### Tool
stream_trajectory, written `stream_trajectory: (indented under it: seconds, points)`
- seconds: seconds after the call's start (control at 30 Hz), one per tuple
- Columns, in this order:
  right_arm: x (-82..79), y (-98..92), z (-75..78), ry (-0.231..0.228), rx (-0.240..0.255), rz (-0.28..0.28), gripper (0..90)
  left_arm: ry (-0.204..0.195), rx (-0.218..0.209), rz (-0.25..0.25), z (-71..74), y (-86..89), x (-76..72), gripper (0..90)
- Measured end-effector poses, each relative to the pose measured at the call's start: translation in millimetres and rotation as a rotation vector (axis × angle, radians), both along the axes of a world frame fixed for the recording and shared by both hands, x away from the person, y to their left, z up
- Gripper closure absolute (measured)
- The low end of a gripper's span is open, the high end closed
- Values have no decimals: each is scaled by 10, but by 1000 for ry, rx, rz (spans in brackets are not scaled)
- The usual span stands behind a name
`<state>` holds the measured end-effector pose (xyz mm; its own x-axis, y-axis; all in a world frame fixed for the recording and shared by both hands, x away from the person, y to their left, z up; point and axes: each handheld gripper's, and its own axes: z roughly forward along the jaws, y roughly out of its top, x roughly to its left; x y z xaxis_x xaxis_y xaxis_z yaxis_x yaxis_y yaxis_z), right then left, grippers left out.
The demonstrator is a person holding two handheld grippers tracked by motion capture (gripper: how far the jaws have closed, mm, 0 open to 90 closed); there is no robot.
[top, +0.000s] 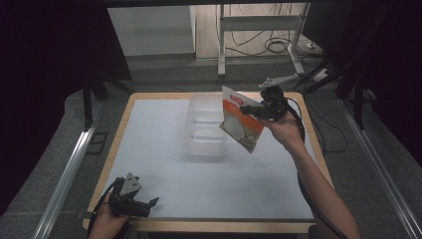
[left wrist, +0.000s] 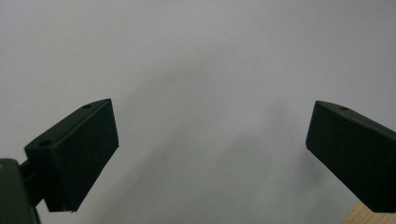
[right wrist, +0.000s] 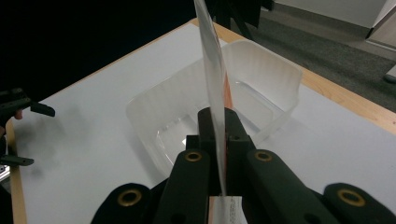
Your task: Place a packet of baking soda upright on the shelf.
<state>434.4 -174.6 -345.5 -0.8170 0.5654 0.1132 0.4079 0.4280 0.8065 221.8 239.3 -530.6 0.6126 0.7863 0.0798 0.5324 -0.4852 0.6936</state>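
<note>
Jaws of the right gripper [top: 260, 110] clench a pouch [top: 240, 124] beside the clear tub [top: 205, 127], seemingly to drop it in; left gripper [top: 152, 201] rests released on the table [top: 199, 189].

table [top: 149, 149]: white top with a light wooden edge showing all round; bare white surface also in the left gripper view [left wrist: 196, 56]
clear plastic tub [top: 206, 127]: translucent, open-topped, standing upright on the far middle of the table (ribbed walls, seen plainly in the right gripper view [right wrist: 261, 70])
floor [top: 59, 139]: grey carpet on both sides of the table
metal rail [top: 67, 174]: runs along the floor left of the table; a matching one lies at the right
white desk frame [top: 221, 45]: stands beyond the table, its legs on the paler floor
cables [top: 276, 46]: dark loops lying under that frame
</note>
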Motion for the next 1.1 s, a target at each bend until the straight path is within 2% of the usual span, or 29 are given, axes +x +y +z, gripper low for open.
stream_trajectory:
  seconds: [0.37, 0.6, 1.1]
  points:
    - [125, 282, -33, 10, -23, 31, 887, 2, 0, 0, -1, -2, -1, 24]
    - [190, 545, -29, 3, -39, 68, 887, 2, -5, 0, -1, 2, -1, 25]
    - [281, 977, -119, 11, -44, 131, 886, 3, -10, -1, -1, 8, -1, 25]
